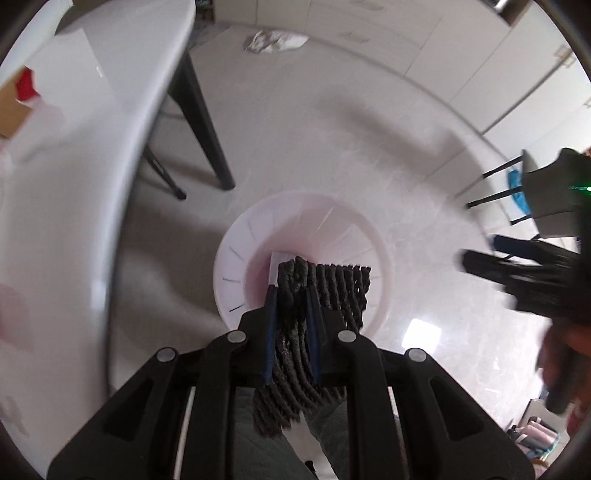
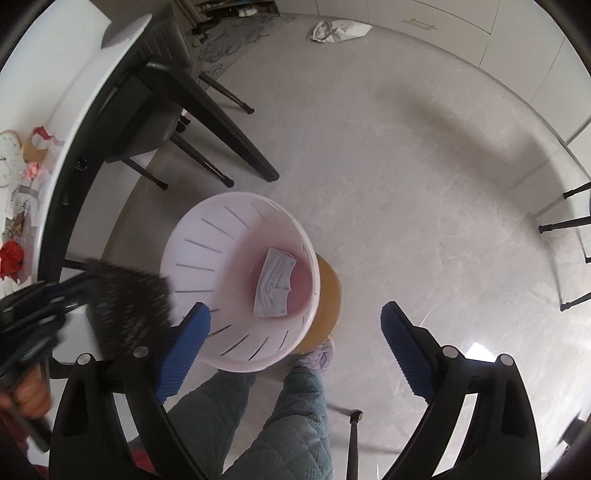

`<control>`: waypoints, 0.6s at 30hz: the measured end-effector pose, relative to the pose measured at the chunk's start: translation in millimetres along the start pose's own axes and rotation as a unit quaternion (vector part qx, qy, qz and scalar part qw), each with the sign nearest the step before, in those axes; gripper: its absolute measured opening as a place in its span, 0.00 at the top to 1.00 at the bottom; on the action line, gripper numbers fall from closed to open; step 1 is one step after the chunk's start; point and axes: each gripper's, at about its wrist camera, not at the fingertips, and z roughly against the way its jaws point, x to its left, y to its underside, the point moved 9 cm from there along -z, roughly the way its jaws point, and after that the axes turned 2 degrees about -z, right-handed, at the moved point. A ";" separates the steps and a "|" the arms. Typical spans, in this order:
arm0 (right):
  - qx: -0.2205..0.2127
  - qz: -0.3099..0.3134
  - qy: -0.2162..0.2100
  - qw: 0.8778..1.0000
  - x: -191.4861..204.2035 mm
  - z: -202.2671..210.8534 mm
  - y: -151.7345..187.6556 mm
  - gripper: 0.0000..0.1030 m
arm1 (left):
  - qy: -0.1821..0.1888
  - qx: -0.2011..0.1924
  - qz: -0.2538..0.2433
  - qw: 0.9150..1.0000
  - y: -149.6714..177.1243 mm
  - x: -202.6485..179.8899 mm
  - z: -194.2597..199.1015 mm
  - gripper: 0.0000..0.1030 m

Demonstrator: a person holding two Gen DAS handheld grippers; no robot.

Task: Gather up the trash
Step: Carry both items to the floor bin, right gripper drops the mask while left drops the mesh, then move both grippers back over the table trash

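Observation:
My left gripper (image 1: 291,295) is shut on a dark grey ribbed foam piece (image 1: 325,291) and holds it over the white slotted bin (image 1: 236,258). In the right wrist view the same foam piece (image 2: 129,302) hangs at the bin's (image 2: 207,229) left rim. A white folded paper (image 2: 275,282) lies on the bin's pinkish bottom. My right gripper (image 2: 295,332) is open and empty, its blue pads (image 2: 184,343) wide apart above the bin's near side. The right gripper also shows at the right of the left wrist view (image 1: 524,273).
A white table (image 1: 74,184) with red and brown scraps (image 2: 13,258) stands on the left, its black legs (image 2: 236,147) near the bin. The bin sits on a brown stool (image 2: 328,295). A crumpled bag (image 2: 338,30) lies far off on the floor. The person's legs (image 2: 280,424) are below.

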 end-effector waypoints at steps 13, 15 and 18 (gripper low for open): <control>-0.009 0.039 -0.007 0.999 10.1 26.4 3.8 0.10 | -0.018 -0.017 0.034 0.999 -3.6 4.5 24.3 0.21; -0.026 0.054 -0.008 0.998 20.7 46.4 -3.7 0.10 | -0.018 -0.034 0.043 0.998 -3.2 4.4 53.3 0.15; -0.060 0.082 -0.013 0.995 43.5 83.2 -18.9 0.04 | -0.026 -0.071 0.055 0.996 -6.2 7.9 111.0 0.08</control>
